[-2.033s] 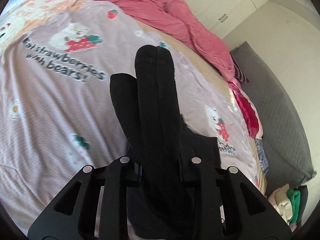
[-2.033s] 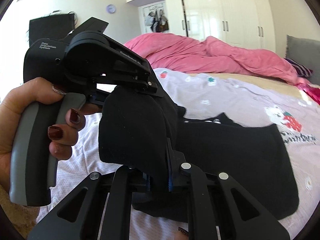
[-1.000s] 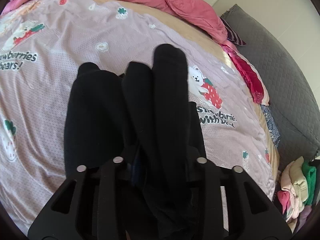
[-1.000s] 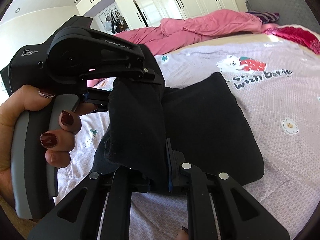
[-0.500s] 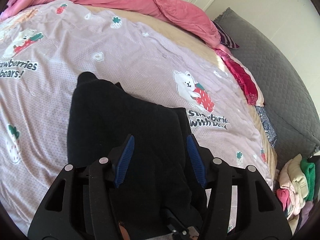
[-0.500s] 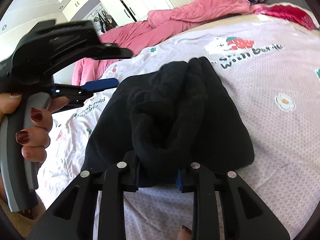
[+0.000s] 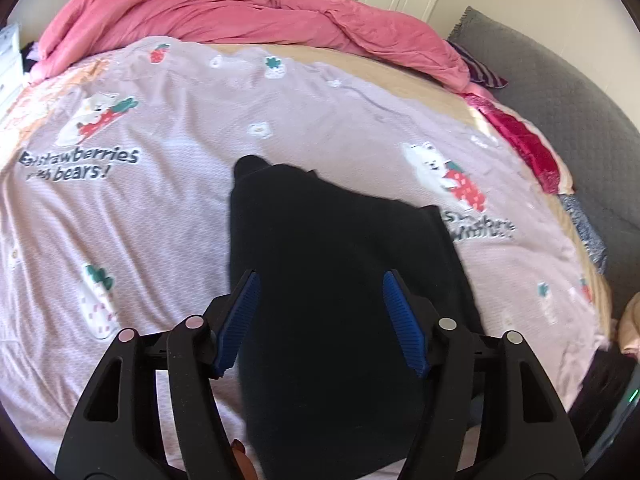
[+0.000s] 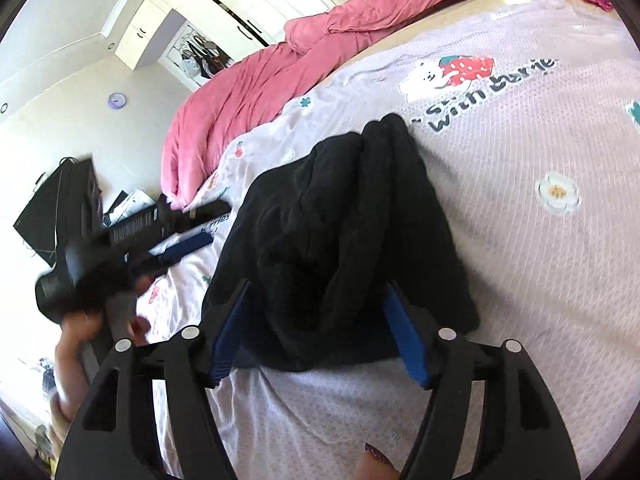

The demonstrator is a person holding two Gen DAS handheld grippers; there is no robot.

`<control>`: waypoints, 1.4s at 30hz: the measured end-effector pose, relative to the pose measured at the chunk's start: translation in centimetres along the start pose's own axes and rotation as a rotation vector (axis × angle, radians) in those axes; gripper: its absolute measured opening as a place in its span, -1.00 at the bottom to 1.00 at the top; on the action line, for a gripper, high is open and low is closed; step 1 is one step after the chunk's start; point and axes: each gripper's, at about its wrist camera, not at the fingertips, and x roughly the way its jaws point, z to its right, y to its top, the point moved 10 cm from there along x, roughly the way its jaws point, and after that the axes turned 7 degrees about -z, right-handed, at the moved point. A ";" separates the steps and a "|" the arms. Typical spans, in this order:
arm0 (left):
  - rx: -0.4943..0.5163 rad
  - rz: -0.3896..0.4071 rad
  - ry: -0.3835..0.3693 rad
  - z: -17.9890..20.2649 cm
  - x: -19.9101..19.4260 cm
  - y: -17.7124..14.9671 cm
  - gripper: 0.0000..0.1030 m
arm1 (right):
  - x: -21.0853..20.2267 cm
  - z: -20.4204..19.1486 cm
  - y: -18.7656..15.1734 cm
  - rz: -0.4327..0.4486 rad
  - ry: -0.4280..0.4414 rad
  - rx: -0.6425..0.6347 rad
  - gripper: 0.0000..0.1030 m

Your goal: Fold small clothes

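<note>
A black garment (image 7: pixel 336 264) lies folded on the lilac bed sheet (image 7: pixel 160 208). My left gripper (image 7: pixel 320 280) is open and empty, its blue pads wide apart above the garment's near part. In the right wrist view the garment (image 8: pixel 340 232) lies bunched in thick folds. My right gripper (image 8: pixel 316 292) is open around its near edge and holds nothing. The left gripper (image 8: pixel 172 232) also shows there, blurred, at the left beside the garment.
A pink duvet (image 7: pixel 248 4) is heaped along the far side of the bed. A red garment (image 7: pixel 520 140) lies at the right edge by a grey couch (image 7: pixel 572 92). White wardrobes (image 8: pixel 224 4) and a dark monitor (image 8: pixel 60 200) stand beyond the bed.
Both grippers have let go of the black garment and opened wide. The lifted fold now lies down on the bed. The left gripper has drawn back to the left.
</note>
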 end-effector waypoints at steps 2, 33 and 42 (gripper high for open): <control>0.003 0.002 0.029 -0.9 0.1 -0.5 0.22 | 0.4 -0.1 0.8 -0.029 0.004 -0.002 0.38; 0.037 -0.020 -0.022 -0.4 0.4 -3.8 0.37 | 4.4 2.0 7.9 -0.099 -0.314 -0.303 -0.72; 0.027 -0.028 -0.017 -0.7 0.7 -4.8 0.40 | 3.2 3.0 6.1 -0.108 -0.204 -0.186 -0.27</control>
